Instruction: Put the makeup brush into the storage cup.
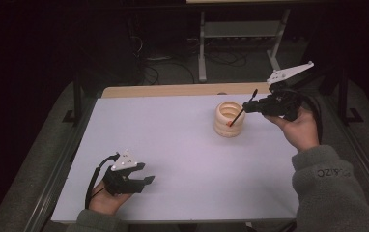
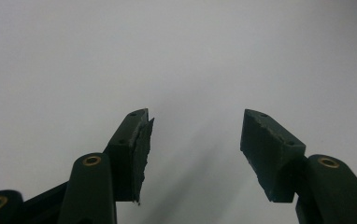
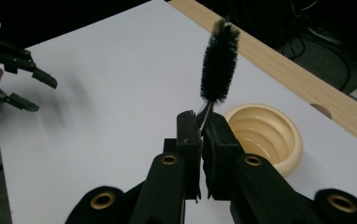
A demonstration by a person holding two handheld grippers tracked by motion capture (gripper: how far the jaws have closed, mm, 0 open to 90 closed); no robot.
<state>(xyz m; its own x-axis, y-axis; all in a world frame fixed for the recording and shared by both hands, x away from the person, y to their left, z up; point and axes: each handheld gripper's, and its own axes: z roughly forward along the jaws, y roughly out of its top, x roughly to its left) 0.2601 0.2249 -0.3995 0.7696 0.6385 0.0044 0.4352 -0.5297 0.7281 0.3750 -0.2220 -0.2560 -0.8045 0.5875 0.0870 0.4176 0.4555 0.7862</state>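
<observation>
— While your right gripper (image 3: pixel 200 122) pinches the brush (image 3: pixel 219 60) by its wire, what does the high view add?
— Its orange tip (image 1: pixel 230 123) hangs beside the ribbed cup (image 1: pixel 229 119); your left gripper (image 2: pixel 195 140) rests spread and empty over the table (image 1: pixel 182 159).

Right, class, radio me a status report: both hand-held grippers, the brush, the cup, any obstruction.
Right hand-held gripper shut on bottle brush, raised beside ribbed cup. Left hand-held gripper open, nothing between its jaws, low over white table. Nothing blocking the cup.
</observation>
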